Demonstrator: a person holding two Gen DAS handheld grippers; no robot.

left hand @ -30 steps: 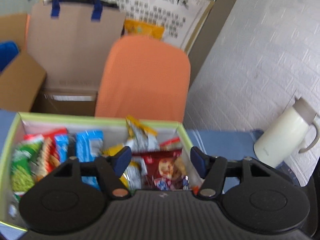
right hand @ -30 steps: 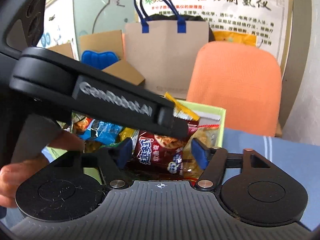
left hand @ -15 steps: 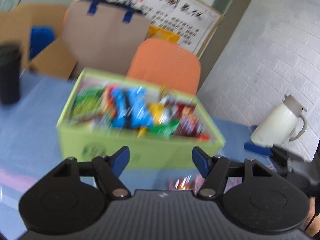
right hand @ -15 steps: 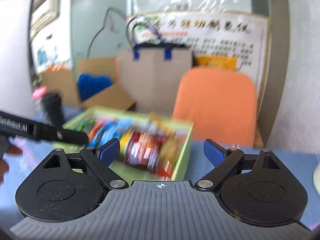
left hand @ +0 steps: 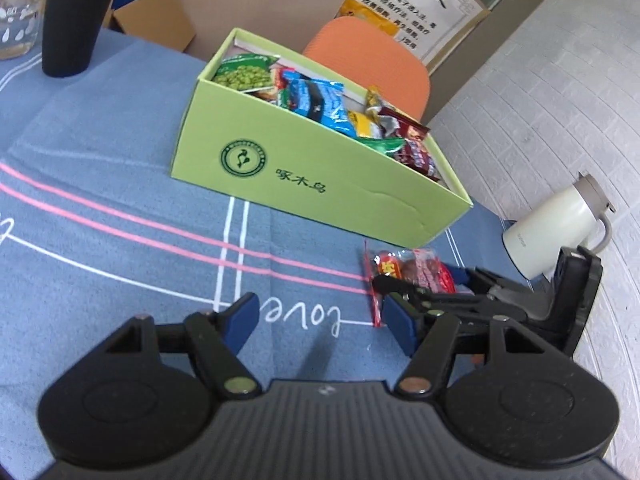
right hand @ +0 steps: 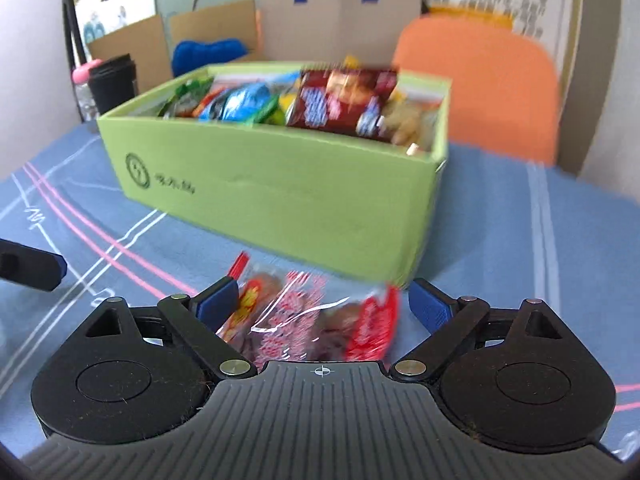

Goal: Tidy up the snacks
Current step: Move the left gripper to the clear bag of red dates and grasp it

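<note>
We see the green box (left hand: 316, 168) on the blue desk (left hand: 120, 216) already packed with snack packets (left hand: 320, 100), so most of the sorting looks done. One red packet (right hand: 312, 316) is left out, lying on the desk just near of the box's right corner. Our right tongs (right hand: 320, 304) sit low over it, spread wide with the packet between the jaws, pads not pressing yet (jaws have just been opening). Our left tongs (left hand: 320, 320) hang half spread over bare cloth to the left of that packet, holding nothing. Remaining, as far as we judge: pinch the red packet, lift it, drop it in the box
</note>
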